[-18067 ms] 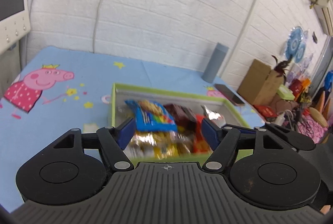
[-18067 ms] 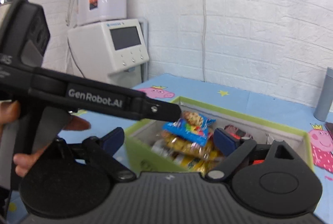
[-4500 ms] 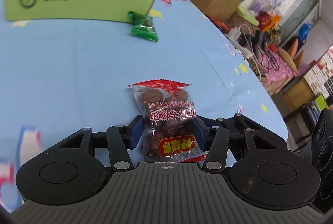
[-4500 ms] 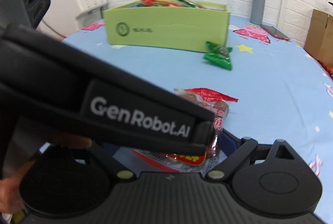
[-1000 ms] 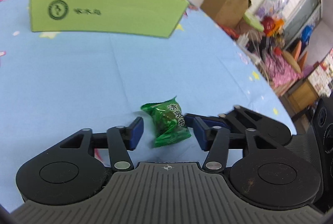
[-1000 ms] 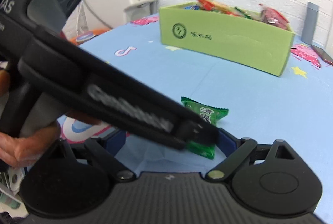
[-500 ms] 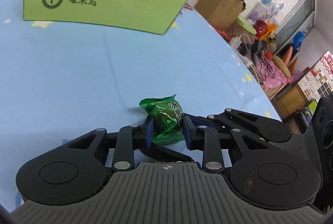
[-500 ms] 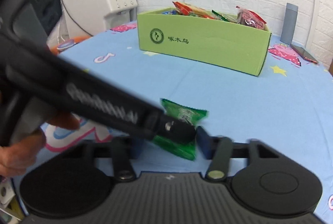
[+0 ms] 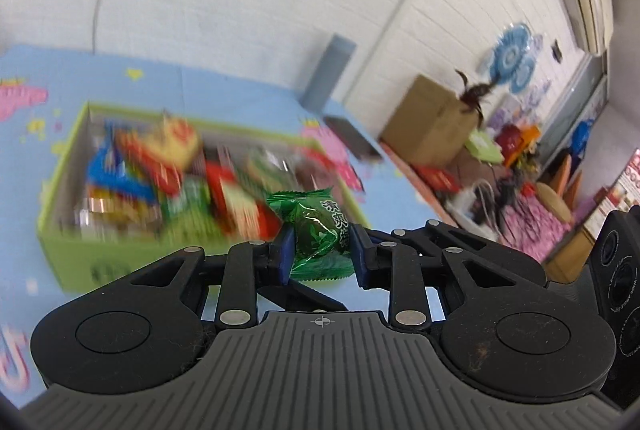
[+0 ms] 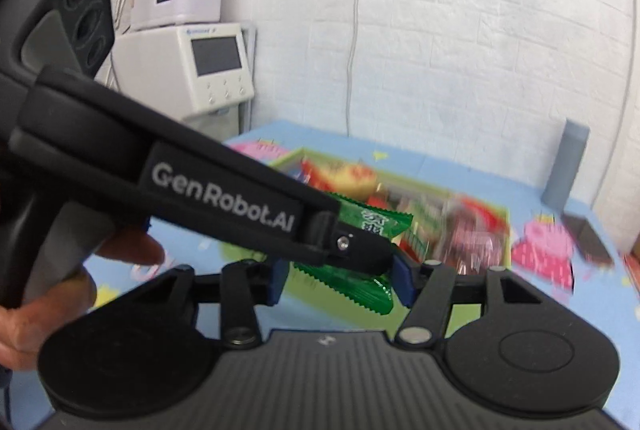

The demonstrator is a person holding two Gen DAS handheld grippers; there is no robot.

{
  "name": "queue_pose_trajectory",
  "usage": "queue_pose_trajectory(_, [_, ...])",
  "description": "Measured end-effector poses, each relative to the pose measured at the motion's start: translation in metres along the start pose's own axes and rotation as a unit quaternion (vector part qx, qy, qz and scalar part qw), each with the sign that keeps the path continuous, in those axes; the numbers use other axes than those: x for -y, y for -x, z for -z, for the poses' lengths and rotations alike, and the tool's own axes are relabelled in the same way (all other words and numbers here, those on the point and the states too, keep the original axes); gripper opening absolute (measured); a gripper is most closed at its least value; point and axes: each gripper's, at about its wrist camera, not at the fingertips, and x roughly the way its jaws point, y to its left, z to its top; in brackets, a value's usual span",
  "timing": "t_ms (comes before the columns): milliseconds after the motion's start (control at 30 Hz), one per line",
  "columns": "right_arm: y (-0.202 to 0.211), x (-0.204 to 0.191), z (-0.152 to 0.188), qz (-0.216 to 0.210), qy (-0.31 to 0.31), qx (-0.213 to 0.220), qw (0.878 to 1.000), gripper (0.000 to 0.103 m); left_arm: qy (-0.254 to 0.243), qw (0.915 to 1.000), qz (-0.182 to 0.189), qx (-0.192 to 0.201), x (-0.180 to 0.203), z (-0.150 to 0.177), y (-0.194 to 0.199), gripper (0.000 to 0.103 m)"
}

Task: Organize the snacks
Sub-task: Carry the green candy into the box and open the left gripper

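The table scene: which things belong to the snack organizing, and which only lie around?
Belong: green snack packet held in the left gripper; green box of snacks.
Lying about: grey bottle, phone, cardboard box, white machine.

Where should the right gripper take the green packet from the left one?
Probably the flat crimped bottom seal of the packet: it sticks out free below the left gripper, which is shut across the puffed middle. Come from underneath, pads on the seal's flat faces. The right gripper, opening, has it between its jaws.
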Motion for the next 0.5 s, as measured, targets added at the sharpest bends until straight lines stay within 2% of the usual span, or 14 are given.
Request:
queue_pose_trajectory(67, [-0.028, 0.015, -0.018, -0.001, 0.001, -0.001, 1.0, 0.065, -0.001, 1.0, -0.009, 0.0, -0.011, -0.022, -0.02, 0.008])
queue_pose_trajectory(167, [-0.073, 0.039, -0.03, -0.008, -0.012, -0.022, 1.0, 0.065, 0.011, 0.9995, -0.021, -0.021, -0.038, -0.044, -0.062, 0.008])
queue_pose_trajectory(267, [-0.114, 0.055, -0.022, -0.022, -0.025, -0.058, 0.998, 0.066, 0.018, 0.9982, -0.041, -0.039, -0.06, -0.038, -0.093, 0.008])
queue_pose_trajectory(367, [-0.124, 0.044, -0.009, -0.003, 0.03, -0.046, 0.998, 0.07, 0.005, 0.9991, -0.036, -0.021, -0.067, -0.027, -0.096, 0.013])
queue_pose_trajectory(433, [-0.124, 0.044, -0.009, 0.001, 0.031, -0.041, 0.999, 0.071, 0.008, 0.9993, -0.031, -0.02, -0.068, -0.029, -0.095, 0.025])
queue_pose_trajectory(500, [-0.123, 0.046, -0.009, 0.001, 0.031, -0.038, 0.999, 0.079, 0.012, 0.9992, -0.034, -0.014, -0.066, -0.031, -0.089, 0.045])
